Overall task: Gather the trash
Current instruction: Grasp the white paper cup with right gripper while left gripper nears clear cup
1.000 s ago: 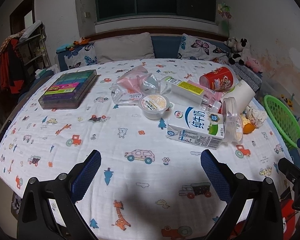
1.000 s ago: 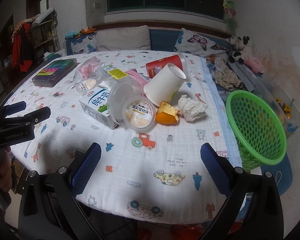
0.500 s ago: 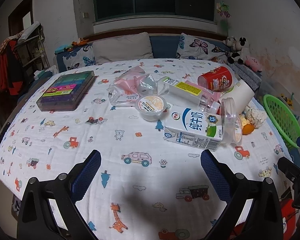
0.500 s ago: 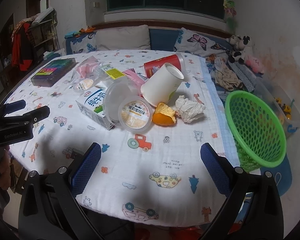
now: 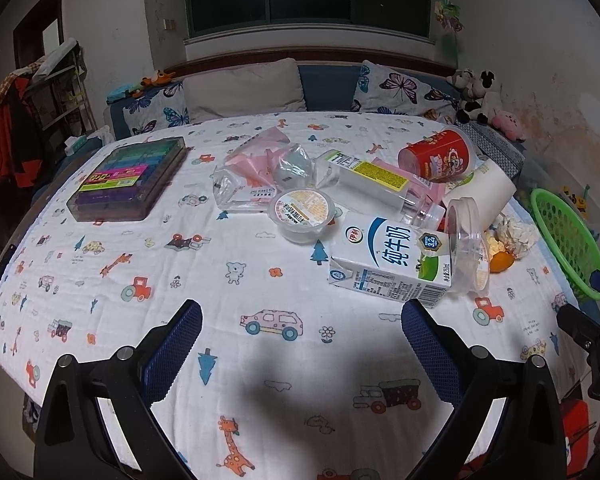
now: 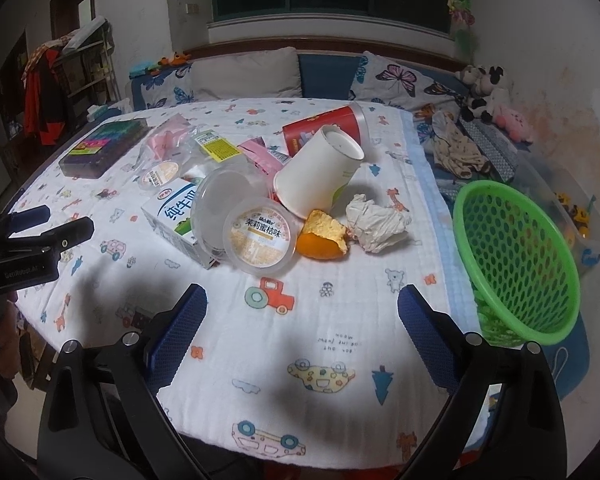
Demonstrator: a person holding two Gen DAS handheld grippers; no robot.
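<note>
While the left wrist view looks across a table (image 5: 100,320) draped in a white cloth printed with cartoon cars and animals, the left hand-held gripper (image 5: 300,340) hangs above the near edge with its blue-padded fingers (image 5: 172,352) spread wide and nothing between them. Ahead and to the right lies the trash pile: a white-and-blue milk carton (image 5: 388,264) on its side, a clear plastic lid (image 5: 466,248) leaning against it, a sealed clear pudding cup (image 5: 305,213), a crumpled clear plastic bag with pink contents (image 5: 256,168), a red cylindrical snack can (image 5: 436,160) and a tipped white paper cup (image 5: 482,192). Well apart to the left sits a flat box of coloured pens (image 5: 128,180). From the right wrist view, the right hand-held gripper (image 6: 302,320) also stands spread and empty above the cloth. Just beyond it rest a second sealed pudding cup with orange print (image 6: 260,236), a piece of orange peel (image 6: 320,236) and a crumpled white tissue (image 6: 376,220), the peel touching both. A green plastic mesh basket (image 6: 516,260) tilts at the table's right edge, near the tissue.
</note>
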